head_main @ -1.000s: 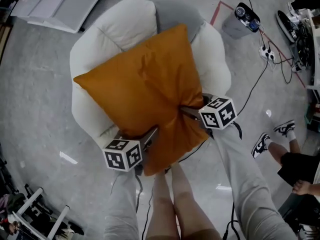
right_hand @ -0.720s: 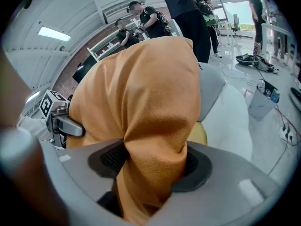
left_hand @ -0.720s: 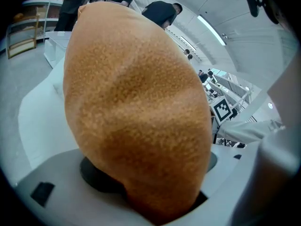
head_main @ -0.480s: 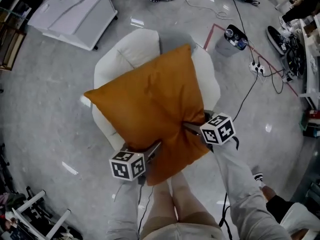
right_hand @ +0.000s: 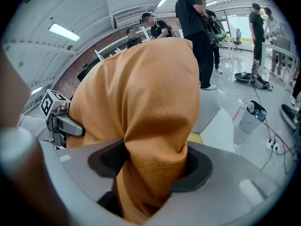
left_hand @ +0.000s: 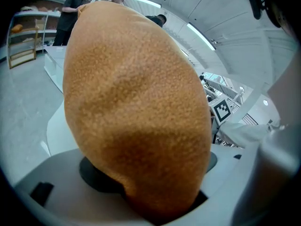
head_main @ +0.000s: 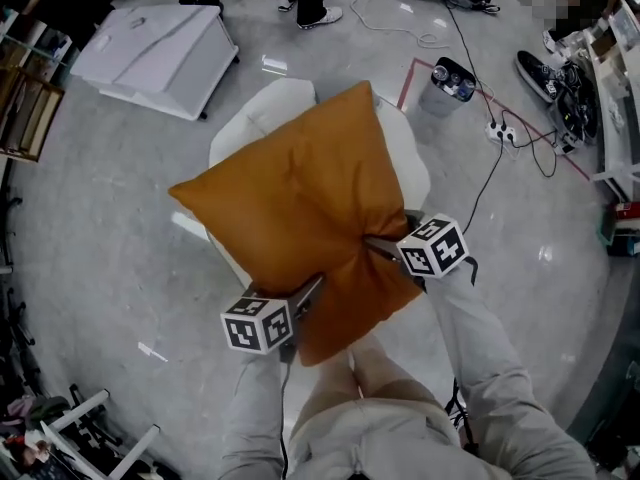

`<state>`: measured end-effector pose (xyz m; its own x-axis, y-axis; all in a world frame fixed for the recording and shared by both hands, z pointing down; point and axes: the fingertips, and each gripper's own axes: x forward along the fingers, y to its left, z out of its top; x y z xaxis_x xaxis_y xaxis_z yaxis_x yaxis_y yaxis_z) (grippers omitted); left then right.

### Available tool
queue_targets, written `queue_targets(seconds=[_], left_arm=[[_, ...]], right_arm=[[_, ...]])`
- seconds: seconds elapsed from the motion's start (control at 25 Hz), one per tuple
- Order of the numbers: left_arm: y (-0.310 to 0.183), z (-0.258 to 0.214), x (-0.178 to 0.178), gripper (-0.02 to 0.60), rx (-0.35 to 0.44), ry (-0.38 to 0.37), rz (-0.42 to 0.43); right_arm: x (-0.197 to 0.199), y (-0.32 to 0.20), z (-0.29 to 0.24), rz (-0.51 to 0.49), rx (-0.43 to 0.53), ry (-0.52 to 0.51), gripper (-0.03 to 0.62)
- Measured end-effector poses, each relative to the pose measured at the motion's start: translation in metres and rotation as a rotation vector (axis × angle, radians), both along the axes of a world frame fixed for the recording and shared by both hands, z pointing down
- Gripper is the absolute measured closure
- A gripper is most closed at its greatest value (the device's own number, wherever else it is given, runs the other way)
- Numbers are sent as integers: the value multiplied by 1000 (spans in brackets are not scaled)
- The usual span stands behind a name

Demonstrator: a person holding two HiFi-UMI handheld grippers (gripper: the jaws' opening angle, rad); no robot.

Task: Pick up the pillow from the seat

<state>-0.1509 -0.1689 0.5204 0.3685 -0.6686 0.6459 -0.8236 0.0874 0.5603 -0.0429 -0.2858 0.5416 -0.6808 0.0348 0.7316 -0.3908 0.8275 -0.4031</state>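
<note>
An orange square pillow [head_main: 300, 208] hangs in the air above a white beanbag seat [head_main: 255, 118], covering most of it in the head view. My left gripper [head_main: 312, 290] is shut on the pillow's near left edge. My right gripper [head_main: 375, 245] is shut on its near right edge, where the cloth bunches into folds. In the left gripper view the pillow [left_hand: 136, 107] fills the frame between the jaws. In the right gripper view a thick fold of the pillow [right_hand: 150, 140] is pinched between the pads, with the left gripper's marker cube [right_hand: 52, 105] behind it.
A white board [head_main: 150, 53] lies on the grey floor at the far left. A grey bin [head_main: 443, 86], a power strip [head_main: 495, 128] and cables lie at the far right inside red floor tape. People stand at the far edge. My legs are below the pillow.
The pillow has risen with both grippers and the seat looks smaller and farther below. The head view has pulled back, showing more floor. Both grips are unchanged.
</note>
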Motion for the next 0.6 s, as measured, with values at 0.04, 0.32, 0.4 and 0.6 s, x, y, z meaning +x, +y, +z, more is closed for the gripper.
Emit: queue_targets(seconds=[0.04,0.32,0.4,0.6], left_arm=[[2,-8,1,207,6,-3,2],[13,-54,12,207,41,-22,28],[16,-62,18,207,50,-25,38],[27,-81,26,206,63,-27,49]], right_arm=[[1,2,-8,3,7,-3,326],[16,16,-56,28,37,-17,324],[22,20,-64,35,46,-20,324],[32,31,-84,41,58,-25,324]])
